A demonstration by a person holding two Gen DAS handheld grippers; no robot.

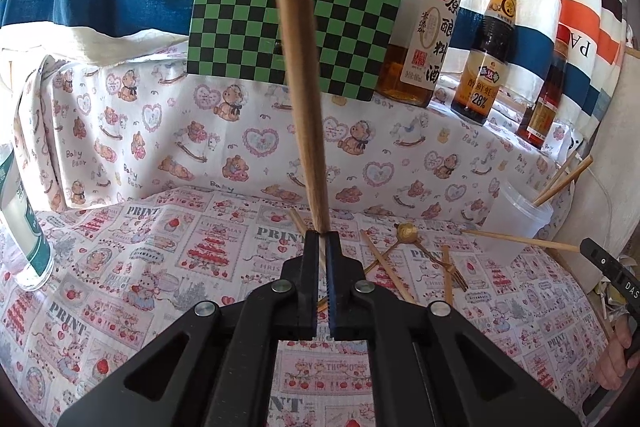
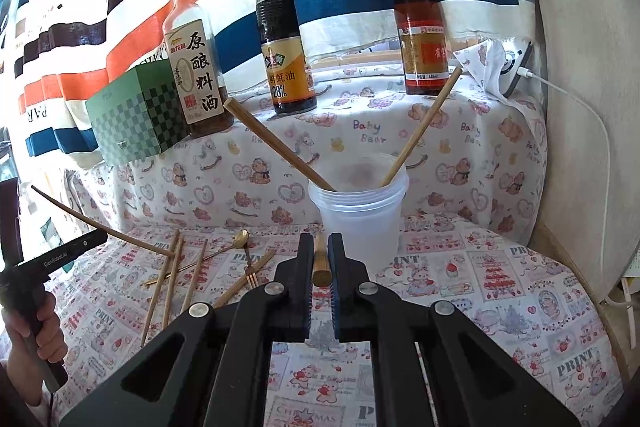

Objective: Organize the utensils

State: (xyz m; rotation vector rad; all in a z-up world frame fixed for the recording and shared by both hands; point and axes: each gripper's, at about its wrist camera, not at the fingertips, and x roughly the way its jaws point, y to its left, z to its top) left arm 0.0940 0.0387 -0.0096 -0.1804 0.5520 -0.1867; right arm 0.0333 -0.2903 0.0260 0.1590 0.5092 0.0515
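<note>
My left gripper [image 1: 322, 237] is shut on a wooden chopstick [image 1: 302, 99] that points up and away from it, held above the cloth. My right gripper [image 2: 320, 239] is shut on another wooden chopstick [image 2: 321, 259], seen end-on, just in front of a stack of clear plastic cups [image 2: 358, 207]. Two chopsticks [image 2: 276, 147] lean in the cups. Several loose chopsticks [image 2: 172, 279], a gold spoon [image 2: 240, 239] and a gold fork [image 2: 250, 275] lie on the cloth left of the cups. The left gripper with its chopstick also shows in the right wrist view [image 2: 60, 251].
A green checkered box [image 1: 296, 31] and three sauce bottles [image 1: 424, 27] stand on a raised ledge behind. A bottle with a green label [image 1: 24, 227] stands at the left. A white charger and cable [image 2: 516, 67] lie at the ledge's right end.
</note>
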